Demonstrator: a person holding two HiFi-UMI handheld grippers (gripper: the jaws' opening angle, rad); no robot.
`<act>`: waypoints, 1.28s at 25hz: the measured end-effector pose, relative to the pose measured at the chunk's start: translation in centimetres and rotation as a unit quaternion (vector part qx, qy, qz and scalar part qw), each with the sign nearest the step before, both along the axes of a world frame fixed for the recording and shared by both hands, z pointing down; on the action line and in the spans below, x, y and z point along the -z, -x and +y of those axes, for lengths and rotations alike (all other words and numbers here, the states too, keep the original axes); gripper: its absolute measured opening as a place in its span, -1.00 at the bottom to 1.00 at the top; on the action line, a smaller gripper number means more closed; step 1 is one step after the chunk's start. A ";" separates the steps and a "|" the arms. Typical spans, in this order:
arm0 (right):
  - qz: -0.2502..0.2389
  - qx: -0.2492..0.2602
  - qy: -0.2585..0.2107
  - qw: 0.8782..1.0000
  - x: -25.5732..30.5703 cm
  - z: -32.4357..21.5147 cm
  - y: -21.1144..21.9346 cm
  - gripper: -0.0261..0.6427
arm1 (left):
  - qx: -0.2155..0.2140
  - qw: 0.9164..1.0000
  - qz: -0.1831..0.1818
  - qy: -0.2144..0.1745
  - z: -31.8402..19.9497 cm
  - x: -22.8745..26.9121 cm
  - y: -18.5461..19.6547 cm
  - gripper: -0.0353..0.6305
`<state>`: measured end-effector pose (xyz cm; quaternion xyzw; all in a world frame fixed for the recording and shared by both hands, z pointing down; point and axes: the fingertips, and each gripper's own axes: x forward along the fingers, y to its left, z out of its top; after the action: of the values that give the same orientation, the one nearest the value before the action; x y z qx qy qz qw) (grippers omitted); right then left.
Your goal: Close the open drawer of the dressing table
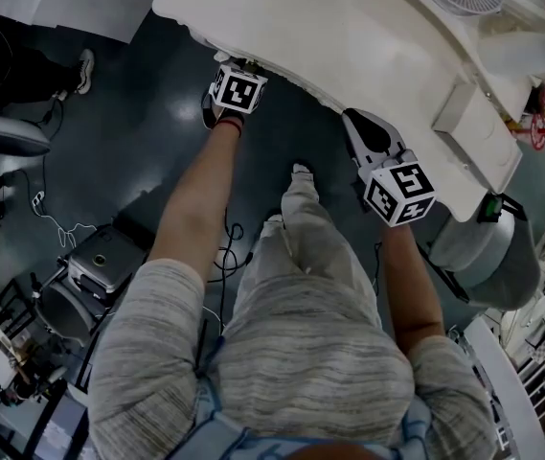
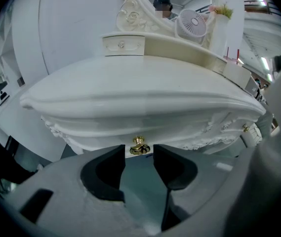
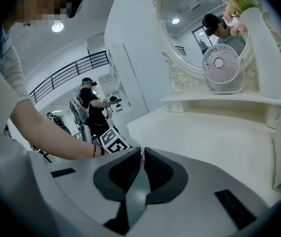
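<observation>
Left gripper view, entry one: your left gripper (image 2: pixel 139 154), claw spread, pinching nothing. A brass knob (image 2: pixel 140 146) sits just beyond the tips, in line with the gap, with neither pad on it.

Entry two: the drawer (image 2: pixel 130 152) that carries that knob. It is at the centre front of the dressing table (image 2: pixel 140 93), tucked beneath the overhanging edge of the top, with carved trim (image 2: pixel 204 137) running off to the right. You cannot tell from here whether it is pushed fully home.

Entry three: a second brass knob (image 2: pixel 245 128), further right along the same front.

Entry four: a small upper drawer (image 2: pixel 124 44) on the raised shelf, with a white desk fan (image 2: pixel 193 24) near it.

Right gripper view, entry five: your right gripper (image 3: pixel 142 151), claw pressed together with nothing between the pads. It is held above the tabletop, well apart from the drawer. Beyond it stand an oval mirror (image 3: pixel 199 23) and a tall white vase (image 3: pixel 264 53).

Head view, entry six: your left forearm reaches to the table's front edge over a dark floor (image 1: pixel 138 142), while your right one sits further along that edge.
</observation>
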<state>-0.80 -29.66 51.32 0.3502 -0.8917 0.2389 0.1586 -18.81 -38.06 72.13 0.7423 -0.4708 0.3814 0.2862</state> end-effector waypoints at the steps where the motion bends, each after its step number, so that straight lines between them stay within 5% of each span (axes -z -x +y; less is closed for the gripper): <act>1: -0.001 0.002 0.001 1.000 0.1 0.1 0.2 -0.89 | 0.001 1.000 -0.003 -0.003 0.0 0.2 0.1 -0.34; 22: -0.004 0.010 -0.018 1.000 2.8 4.2 1.7 -0.89 | -0.003 0.991 0.079 -0.106 5.2 11.1 -2.1 -0.27; 32: -0.007 -0.005 -0.027 1.000 4.4 8.3 1.4 -0.89 | -0.002 0.985 0.105 -0.138 10.3 15.3 -3.3 -0.70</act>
<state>-2.23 -21.31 46.97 0.3569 -0.8974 0.2177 0.1412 -15.50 -27.74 56.83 0.8118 -0.4845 0.2333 0.2277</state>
